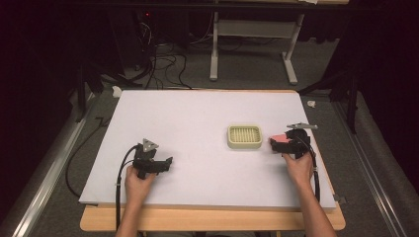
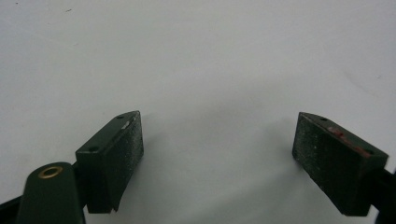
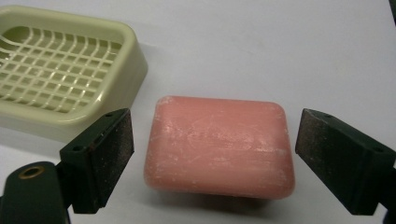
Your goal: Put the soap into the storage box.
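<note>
The soap [image 3: 219, 147], a pink rounded bar, lies flat on the white table [image 1: 197, 123] between the jaws of the right gripper [image 3: 212, 156]. Those jaws stand wide apart, one at 9 o'clock of the bar and one at 3 o'clock, each with a gap to the bar, so the gripper has hold of nothing. In the high view the soap [image 1: 279, 140] sits just at 3 o'clock of the dish [image 1: 244, 137], close to it but apart, with the right gripper [image 1: 291, 143] over it and the right hand [image 1: 299, 165] at 6 o'clock of it.

The dish [image 3: 56, 74] is pale green with a grid floor; in the right gripper view it lies at 10 o'clock of the soap.

The left gripper [image 1: 155, 165] rests toward the table's 7 o'clock corner, well apart from the dish, held by the left hand [image 1: 138, 182]. In its own view the left gripper [image 2: 217, 154] is spread wide over bare white surface, gripping nothing.

The soap's top face carries a faint pressed mark, too worn and blurred to read. No other writing can be made out.
</note>
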Demonstrator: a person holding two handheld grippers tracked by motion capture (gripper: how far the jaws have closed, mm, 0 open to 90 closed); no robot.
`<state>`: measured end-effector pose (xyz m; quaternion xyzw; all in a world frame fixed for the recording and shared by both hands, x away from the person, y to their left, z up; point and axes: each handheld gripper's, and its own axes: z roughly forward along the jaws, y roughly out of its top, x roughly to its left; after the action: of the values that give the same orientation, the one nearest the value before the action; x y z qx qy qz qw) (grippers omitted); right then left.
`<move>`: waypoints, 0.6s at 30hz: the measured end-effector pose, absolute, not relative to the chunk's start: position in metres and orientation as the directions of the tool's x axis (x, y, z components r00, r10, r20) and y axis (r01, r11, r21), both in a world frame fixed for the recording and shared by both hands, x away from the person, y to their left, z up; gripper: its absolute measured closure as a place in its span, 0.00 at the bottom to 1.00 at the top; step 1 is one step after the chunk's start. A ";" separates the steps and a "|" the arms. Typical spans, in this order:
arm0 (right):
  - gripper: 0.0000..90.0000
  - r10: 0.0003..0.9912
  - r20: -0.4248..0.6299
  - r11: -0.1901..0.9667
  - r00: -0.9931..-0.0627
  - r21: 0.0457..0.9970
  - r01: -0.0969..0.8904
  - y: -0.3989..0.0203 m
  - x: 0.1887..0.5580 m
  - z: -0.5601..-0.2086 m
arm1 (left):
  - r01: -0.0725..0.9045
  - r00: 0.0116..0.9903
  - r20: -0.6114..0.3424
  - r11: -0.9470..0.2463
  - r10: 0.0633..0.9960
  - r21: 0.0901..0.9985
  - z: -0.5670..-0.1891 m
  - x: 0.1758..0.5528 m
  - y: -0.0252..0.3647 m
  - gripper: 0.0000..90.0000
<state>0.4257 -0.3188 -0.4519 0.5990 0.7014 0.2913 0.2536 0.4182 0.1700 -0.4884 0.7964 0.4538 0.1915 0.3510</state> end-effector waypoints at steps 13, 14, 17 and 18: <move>0.13 0.989 -0.005 0.111 -0.146 0.673 0.731 -0.320 0.434 -0.467 | 0.588 0.512 -0.015 -0.338 0.859 0.735 -0.489 0.418 0.170 0.19; 0.13 0.989 -0.002 0.110 -0.146 0.670 0.734 -0.321 0.435 -0.467 | 0.588 0.512 -0.015 -0.338 0.859 0.735 -0.489 0.418 0.170 0.19; 0.13 0.990 -0.003 0.112 -0.144 0.645 0.756 -0.319 0.437 -0.472 | 0.589 0.512 -0.015 -0.339 0.859 0.733 -0.488 0.418 0.170 0.19; 0.13 0.990 -0.003 0.112 -0.144 0.645 0.756 -0.319 0.437 -0.472 | 0.589 0.512 -0.014 -0.339 0.859 0.733 -0.488 0.418 0.170 0.19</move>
<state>0.4367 -0.3194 -0.4724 0.6142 0.7105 0.2588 0.2260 0.4182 0.1698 -0.4884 0.7955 0.4550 0.1918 0.3512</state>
